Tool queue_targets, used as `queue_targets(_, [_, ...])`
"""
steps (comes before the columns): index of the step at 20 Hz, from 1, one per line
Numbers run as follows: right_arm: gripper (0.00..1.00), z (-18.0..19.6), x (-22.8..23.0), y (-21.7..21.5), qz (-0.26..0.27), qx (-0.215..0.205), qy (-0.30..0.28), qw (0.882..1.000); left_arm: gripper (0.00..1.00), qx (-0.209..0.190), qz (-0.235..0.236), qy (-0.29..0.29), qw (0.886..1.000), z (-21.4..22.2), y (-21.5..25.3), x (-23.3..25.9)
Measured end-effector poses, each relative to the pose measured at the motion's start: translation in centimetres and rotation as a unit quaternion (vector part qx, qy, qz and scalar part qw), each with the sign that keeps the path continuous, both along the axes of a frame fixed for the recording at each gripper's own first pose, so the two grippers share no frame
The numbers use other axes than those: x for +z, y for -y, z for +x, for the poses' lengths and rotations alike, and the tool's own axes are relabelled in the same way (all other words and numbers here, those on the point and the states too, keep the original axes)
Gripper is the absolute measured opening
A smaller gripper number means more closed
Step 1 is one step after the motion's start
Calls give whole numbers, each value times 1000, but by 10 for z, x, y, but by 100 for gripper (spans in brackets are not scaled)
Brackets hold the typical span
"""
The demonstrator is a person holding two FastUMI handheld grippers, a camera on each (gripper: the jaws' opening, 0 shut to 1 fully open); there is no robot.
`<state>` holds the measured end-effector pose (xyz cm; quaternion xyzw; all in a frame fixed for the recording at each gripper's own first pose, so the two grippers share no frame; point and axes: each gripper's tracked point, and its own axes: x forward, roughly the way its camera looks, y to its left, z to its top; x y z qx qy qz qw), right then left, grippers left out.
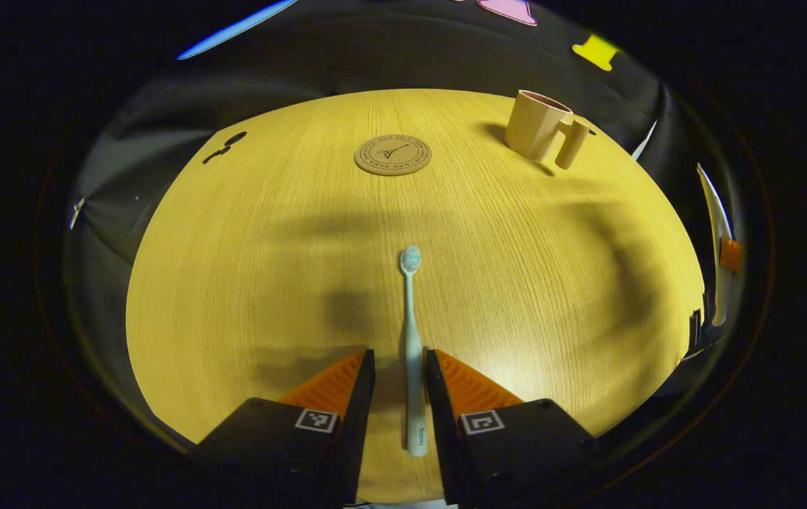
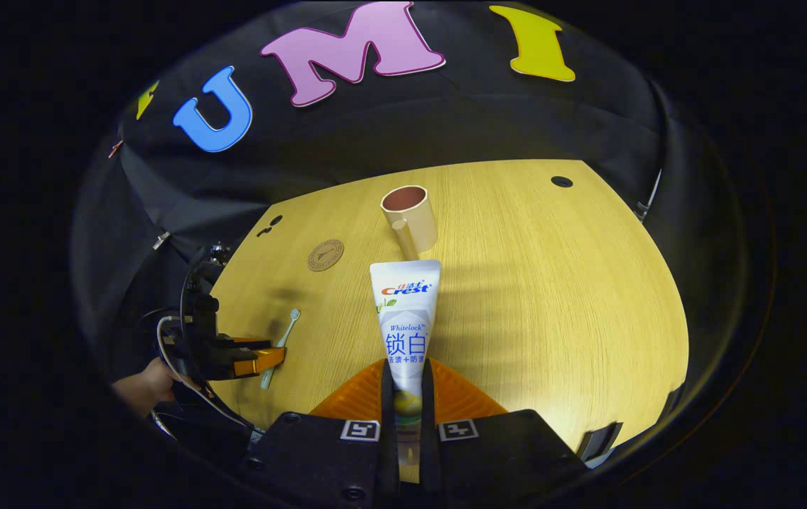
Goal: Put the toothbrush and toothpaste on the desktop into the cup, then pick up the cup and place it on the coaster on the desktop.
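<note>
A pale toothbrush (image 1: 412, 339) lies flat on the wooden table (image 1: 248, 283), bristles pointing away. My left gripper (image 1: 401, 367) is open and low over the table, one finger on each side of the handle. The right gripper view shows this same gripper (image 2: 255, 357) beside the toothbrush (image 2: 280, 346). My right gripper (image 2: 404, 375) is shut on the cap end of a white toothpaste tube (image 2: 405, 318), whose flat end points towards the cup (image 2: 410, 215). The beige handled cup (image 1: 541, 127) stands upright and empty at the back right. The round cork coaster (image 1: 393, 155) lies left of it.
Dark cable holes mark the tabletop at the far left (image 1: 223, 147) and far right (image 2: 561, 182). Black cloth closes in the table's far edge. A hand (image 2: 142, 385) holds the left gripper at the table's near left edge.
</note>
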<state>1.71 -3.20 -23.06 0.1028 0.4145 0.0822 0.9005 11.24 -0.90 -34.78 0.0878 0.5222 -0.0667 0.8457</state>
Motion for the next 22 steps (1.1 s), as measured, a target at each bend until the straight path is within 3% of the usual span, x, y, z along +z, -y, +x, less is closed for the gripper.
queue_targets(4, [15, 11, -1, -10, 9, 12, 6, 1000, 31, 11, 4, -24, 1000, 1, 6, -2])
queue_targets(6, [15, 17, 2, -11, 9, 18, 12, 1000, 17, 4, 11, -35, 999, 0, 8, -2])
queue_targets(15, [15, 62, 27, -8, 10, 26, 69, 997, 7, 21, -12, -19, 1000, 0, 13, -1])
queue_targets(22, [15, 126, 77, -5, 7, 17, 141, 990, 6, 33, -39, 73, 996, 13, 17, 27])
